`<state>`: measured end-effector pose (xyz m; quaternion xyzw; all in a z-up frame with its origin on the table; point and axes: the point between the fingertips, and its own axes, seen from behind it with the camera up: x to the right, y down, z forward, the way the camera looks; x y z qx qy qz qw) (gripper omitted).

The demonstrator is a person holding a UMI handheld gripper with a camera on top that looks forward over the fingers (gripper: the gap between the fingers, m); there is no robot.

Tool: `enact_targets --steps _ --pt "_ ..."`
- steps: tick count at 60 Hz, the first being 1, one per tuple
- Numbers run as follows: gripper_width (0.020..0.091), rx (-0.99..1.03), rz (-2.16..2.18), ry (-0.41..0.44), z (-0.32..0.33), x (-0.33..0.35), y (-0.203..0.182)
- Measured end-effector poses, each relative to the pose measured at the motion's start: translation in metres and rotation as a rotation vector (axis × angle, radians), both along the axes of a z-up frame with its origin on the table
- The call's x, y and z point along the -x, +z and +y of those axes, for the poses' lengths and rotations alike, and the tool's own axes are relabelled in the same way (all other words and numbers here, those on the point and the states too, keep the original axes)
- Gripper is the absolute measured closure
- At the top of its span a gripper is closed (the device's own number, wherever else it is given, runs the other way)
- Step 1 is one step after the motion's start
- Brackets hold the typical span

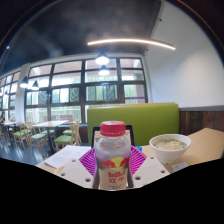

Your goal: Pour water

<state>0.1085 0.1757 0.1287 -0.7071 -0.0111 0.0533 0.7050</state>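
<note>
A clear bottle (pixel 112 160) with a pink cap and a red-and-white label is seen upright between the fingers of the hand-held gripper (pixel 112 168), whose magenta pads (pixel 88 160) are pressed against its two sides. A white bowl (pixel 169 147) is set on the table (pixel 205 148), just beyond and to the right. A green bench back (pixel 130 120) is seen behind.

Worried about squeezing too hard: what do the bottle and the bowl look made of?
The bottle, between the gripper's fingers, looks like clear thin plastic: see-through wall, glossy printed label, pink screw cap. The bowl beside it looks like white glazed ceramic or melamine: smooth, opaque, slightly shiny; which one is unclear.
</note>
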Motion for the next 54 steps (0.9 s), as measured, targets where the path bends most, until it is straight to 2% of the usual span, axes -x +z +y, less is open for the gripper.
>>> enact_targets --steps 6,10,12,19,24,30,32,35,37,42,43,44,50,54 --pt "0.0724 0.021 -0.056 0.016 0.000 0.005 -0.008" --pt "0.0714 0.089 -0.061 0.022 0.007 0.004 -0.039" --pt "0.0711 0.032 -0.056 0.031 0.007 0.005 -0.028" --pt "0.0711 0.047 -0.022 0.033 0.004 0.008 -0.035" --pt "0.0666 0.048 -0.018 0.034 0.002 0.013 -0.034" --pt "0.0566 0.082 -0.014 0.050 -0.001 0.015 -0.032" --pt "0.0499 0.123 -0.005 0.051 -0.007 0.014 -0.038" --pt "0.0288 0.161 0.004 0.049 -0.021 0.013 -0.038" --pt "0.0255 0.155 -0.006 0.049 -0.007 -0.011 -0.039" --pt "0.0274 0.129 -0.042 0.013 -0.049 -0.003 -0.017" --pt "0.0274 0.126 -0.050 0.020 -0.040 -0.017 -0.015" --pt "0.0276 0.127 -0.056 0.016 -0.064 -0.003 -0.007" --pt "0.0278 0.115 -0.081 0.034 -0.102 -0.005 0.010" --pt "0.0276 0.105 -0.078 0.036 -0.156 0.009 0.027"
